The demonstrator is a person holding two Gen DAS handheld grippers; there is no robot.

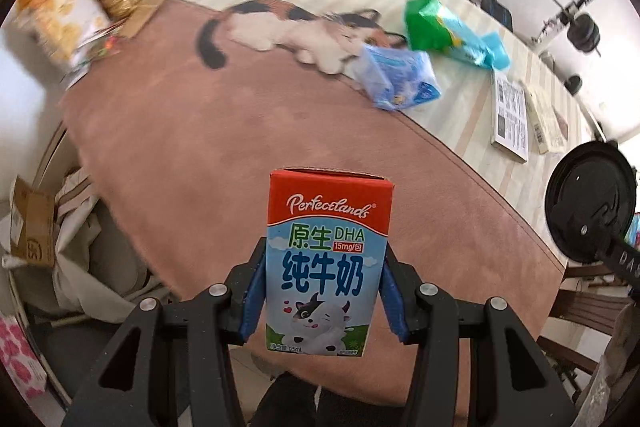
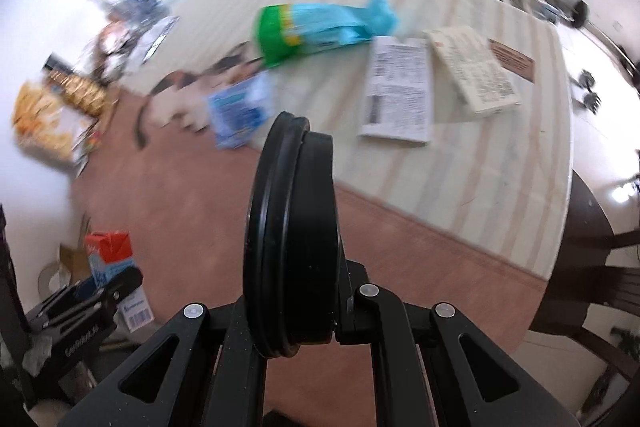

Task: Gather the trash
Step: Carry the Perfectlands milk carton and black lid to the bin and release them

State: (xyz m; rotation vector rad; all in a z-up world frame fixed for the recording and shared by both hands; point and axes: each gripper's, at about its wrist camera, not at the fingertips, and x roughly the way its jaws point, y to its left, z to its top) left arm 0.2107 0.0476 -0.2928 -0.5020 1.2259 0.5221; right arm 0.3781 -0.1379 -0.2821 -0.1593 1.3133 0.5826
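milk carton (image 1: 327, 263) sits upright, clamped in the left gripper (image 1: 326, 291) above the surface (image 1: 192, 147); right gripper (image 2: 296, 307) jaws pinch a black lid (image 2: 292, 239) edge-on, which looks liable to twist free.

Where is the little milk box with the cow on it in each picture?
Left wrist view: the milk carton stands upright at bottom centre, clamped in the left hand-held gripper.
Right wrist view: the same carton shows small at the lower left edge, red top up, still in that gripper.
Shared landmark: the green-and-blue packet lying on the striped table.
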